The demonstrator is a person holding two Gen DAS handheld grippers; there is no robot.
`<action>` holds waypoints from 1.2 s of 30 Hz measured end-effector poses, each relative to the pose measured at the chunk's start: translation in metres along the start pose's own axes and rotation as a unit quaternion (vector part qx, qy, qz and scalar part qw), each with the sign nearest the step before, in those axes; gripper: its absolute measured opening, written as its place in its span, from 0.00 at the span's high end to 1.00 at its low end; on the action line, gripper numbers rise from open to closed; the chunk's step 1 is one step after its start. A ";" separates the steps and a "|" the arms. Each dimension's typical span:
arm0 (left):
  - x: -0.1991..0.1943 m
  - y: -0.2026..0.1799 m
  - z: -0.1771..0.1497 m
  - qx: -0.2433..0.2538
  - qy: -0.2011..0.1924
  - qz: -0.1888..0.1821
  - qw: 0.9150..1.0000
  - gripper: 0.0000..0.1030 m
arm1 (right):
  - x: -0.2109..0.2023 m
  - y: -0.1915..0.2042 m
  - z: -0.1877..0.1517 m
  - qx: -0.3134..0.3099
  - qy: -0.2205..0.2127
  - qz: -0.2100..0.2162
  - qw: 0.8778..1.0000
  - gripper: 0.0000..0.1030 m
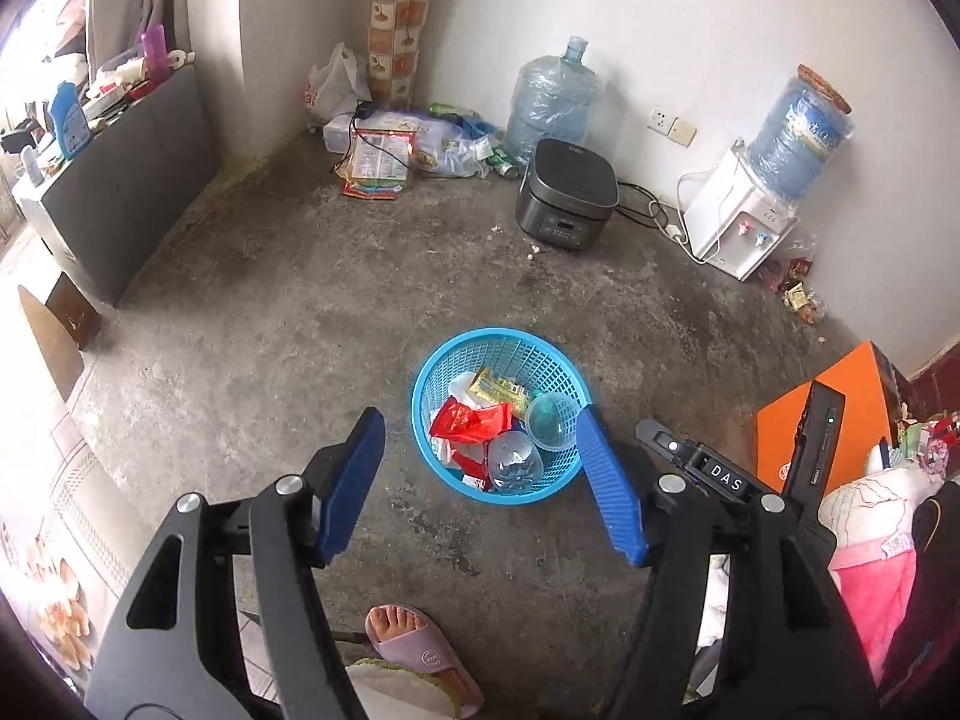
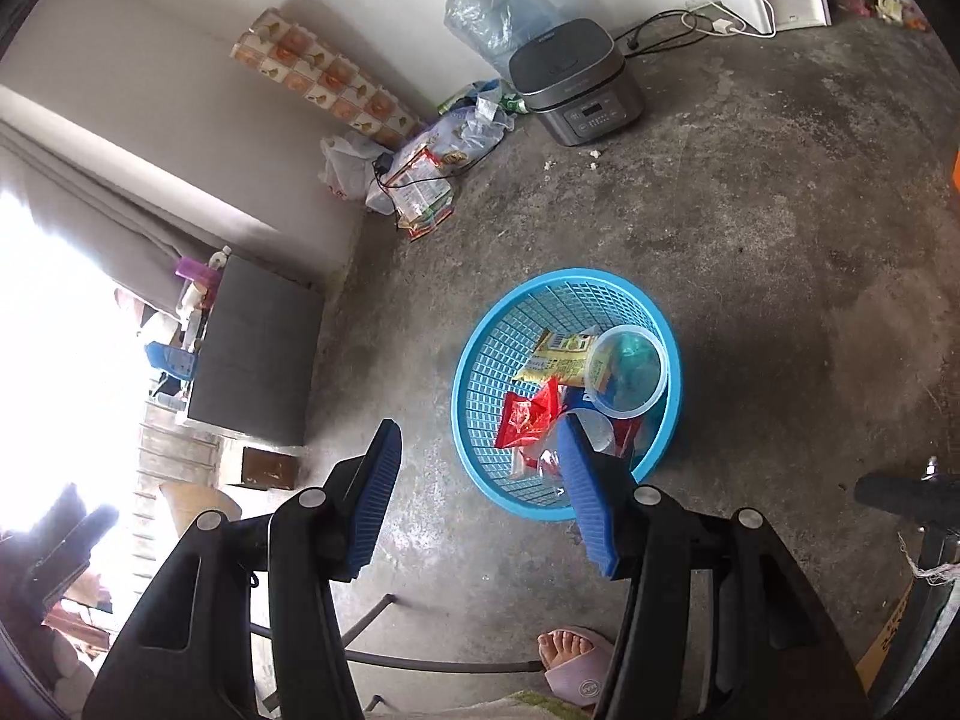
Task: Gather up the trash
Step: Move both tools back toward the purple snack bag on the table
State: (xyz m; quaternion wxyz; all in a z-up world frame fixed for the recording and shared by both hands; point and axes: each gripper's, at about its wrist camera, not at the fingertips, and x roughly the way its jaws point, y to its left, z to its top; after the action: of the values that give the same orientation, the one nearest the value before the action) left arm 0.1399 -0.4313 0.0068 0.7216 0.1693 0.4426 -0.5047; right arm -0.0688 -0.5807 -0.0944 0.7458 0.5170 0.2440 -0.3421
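Left wrist view: left tool [image 1: 480,426] and right tool [image 2: 480,456] stand open, empty, above the round blue plastic mesh basket [image 1: 462,354] holding wrappers. Keep clear of its rim when reaching for the remaining floor litter [image 1: 375,168].

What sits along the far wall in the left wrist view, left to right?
White plastic bag → tiled column → empty water jug → rice cooker → wall socket → water dispenser.
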 end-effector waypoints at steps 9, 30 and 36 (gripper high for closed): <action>-0.159 0.041 -0.057 -0.034 -0.136 0.036 0.989 0.14 | -0.067 0.105 -0.051 -0.196 -0.045 0.042 0.979 0.32; -0.332 0.169 -0.251 -0.176 -0.247 0.227 0.926 0.10 | -0.145 0.262 -0.221 -0.491 -0.095 0.083 0.862 0.06; -0.345 0.189 -0.285 -0.199 -0.244 0.239 0.919 0.10 | -0.151 0.265 -0.234 -0.475 -0.046 0.116 0.871 0.06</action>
State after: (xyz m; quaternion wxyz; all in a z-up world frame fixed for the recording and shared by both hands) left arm 0.1382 0.0471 0.0914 0.9250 -0.0053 0.2909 -0.2445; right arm 0.0327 -0.2606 0.0929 0.9462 0.1085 0.2806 -0.1191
